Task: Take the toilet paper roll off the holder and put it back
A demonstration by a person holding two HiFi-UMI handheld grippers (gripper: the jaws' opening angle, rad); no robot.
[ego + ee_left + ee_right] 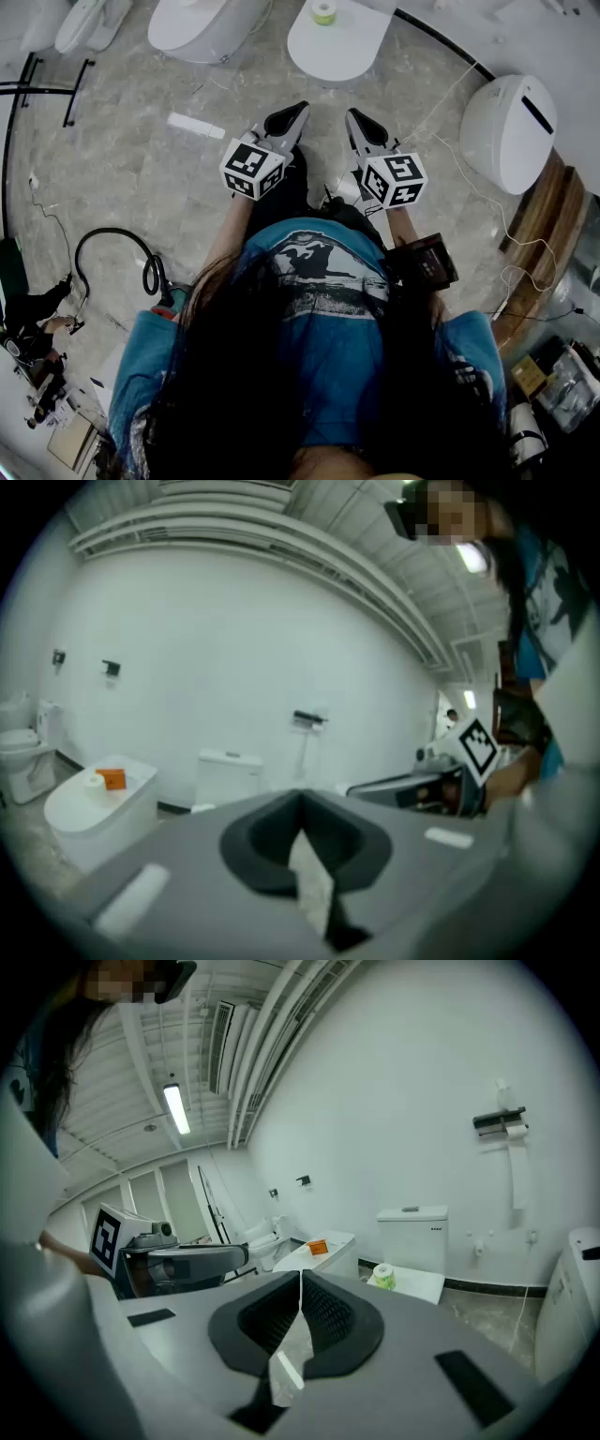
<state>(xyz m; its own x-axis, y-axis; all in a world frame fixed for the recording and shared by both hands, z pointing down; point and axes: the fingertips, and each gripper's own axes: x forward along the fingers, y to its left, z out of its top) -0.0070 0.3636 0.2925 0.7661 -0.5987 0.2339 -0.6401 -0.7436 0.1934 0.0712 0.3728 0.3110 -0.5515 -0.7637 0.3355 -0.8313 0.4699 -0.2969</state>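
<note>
The wall holder (500, 1120) is a dark bar high on the white wall, with a white toilet paper roll (512, 1131) on it and a paper tail hanging below. It appears small and far off in the left gripper view as well, as the holder (309, 718). My left gripper (298, 112) and right gripper (354, 118) are held side by side in front of the person, well short of the wall. The left gripper (302, 806) is shut with nothing in it. The right gripper (300, 1275) is shut and empty too.
A green-wrapped roll (383, 1276) stands on the lid of a white toilet (337, 42) straight ahead. An orange box (112, 778) lies on another toilet to the left. A further white toilet (511, 131) stands at the right, and cables (112, 253) trail over the marble floor.
</note>
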